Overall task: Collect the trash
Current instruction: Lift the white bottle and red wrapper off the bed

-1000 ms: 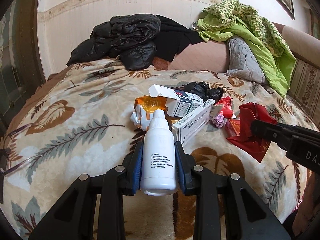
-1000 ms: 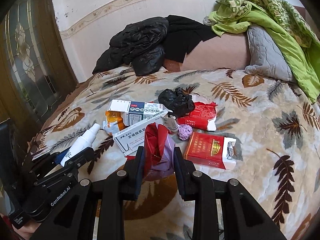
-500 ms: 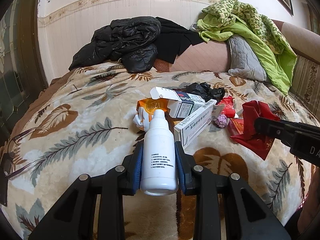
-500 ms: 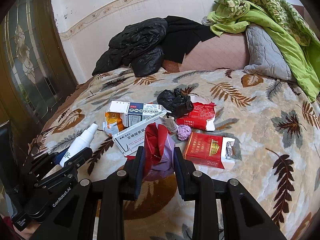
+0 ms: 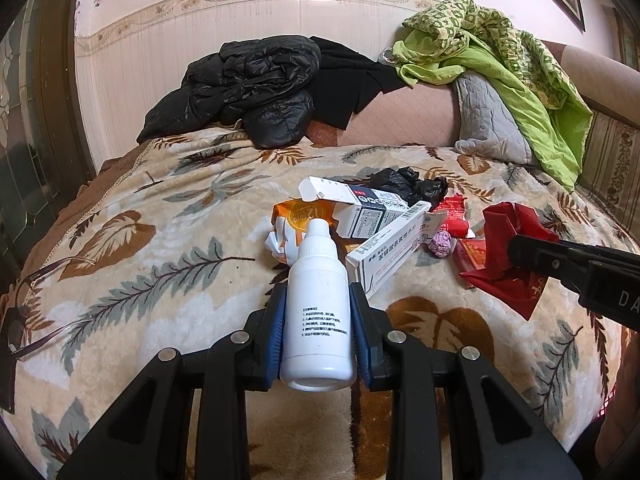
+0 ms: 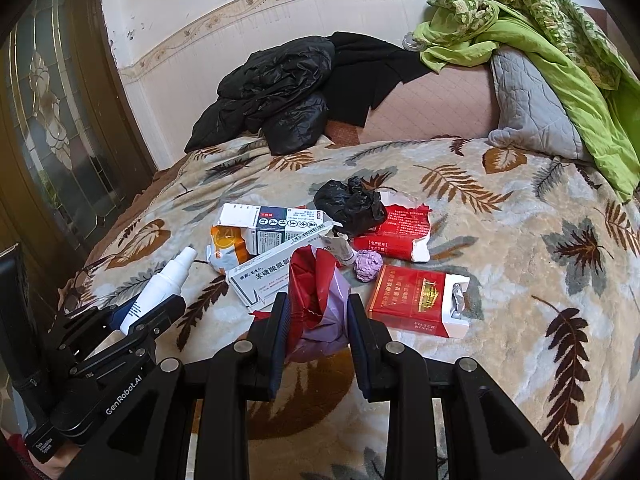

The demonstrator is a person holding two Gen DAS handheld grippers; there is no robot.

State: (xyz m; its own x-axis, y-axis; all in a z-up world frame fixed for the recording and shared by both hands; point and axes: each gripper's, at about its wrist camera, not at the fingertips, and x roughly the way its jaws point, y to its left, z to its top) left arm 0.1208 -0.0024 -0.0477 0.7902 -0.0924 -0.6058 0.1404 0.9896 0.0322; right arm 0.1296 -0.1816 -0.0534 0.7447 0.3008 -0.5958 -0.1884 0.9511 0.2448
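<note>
- Left wrist view: your left gripper (image 5: 319,334) is clamped on a white plastic bottle (image 5: 319,312), both blue pads pressed to its sides. The bottle points forward along the fingers, cap toward the trash pile, base toward the camera, lifted above the leaf-patterned blanket (image 5: 160,240).
- Just beyond the cap lie an orange-and-white packet (image 5: 294,222), an open white medicine box (image 5: 360,208) and a long white carton (image 5: 390,250) leaning across it.
- Behind these sits a crumpled black plastic bag (image 5: 408,184); to the right are a small purple paper ball (image 5: 441,243) and red cigarette packs (image 5: 456,216).
- At the right edge your right gripper (image 5: 520,254) reaches in, holding a red bag (image 5: 508,248).
- Right wrist view: your right gripper (image 6: 318,328) is closed around the red bag (image 6: 312,280), whose lilac inner side shows between the fingers, raised above the blanket (image 6: 520,240).
- To its right lies a red cigarette pack (image 6: 416,300) with its top torn open; a second torn red pack (image 6: 394,232) lies farther back, touching the black bag (image 6: 350,206).
- The purple ball (image 6: 368,265) rests between the two packs.
- At the lower left your left gripper (image 6: 148,304) holds the white bottle (image 6: 160,286), cap pointing toward the boxes.
</note>
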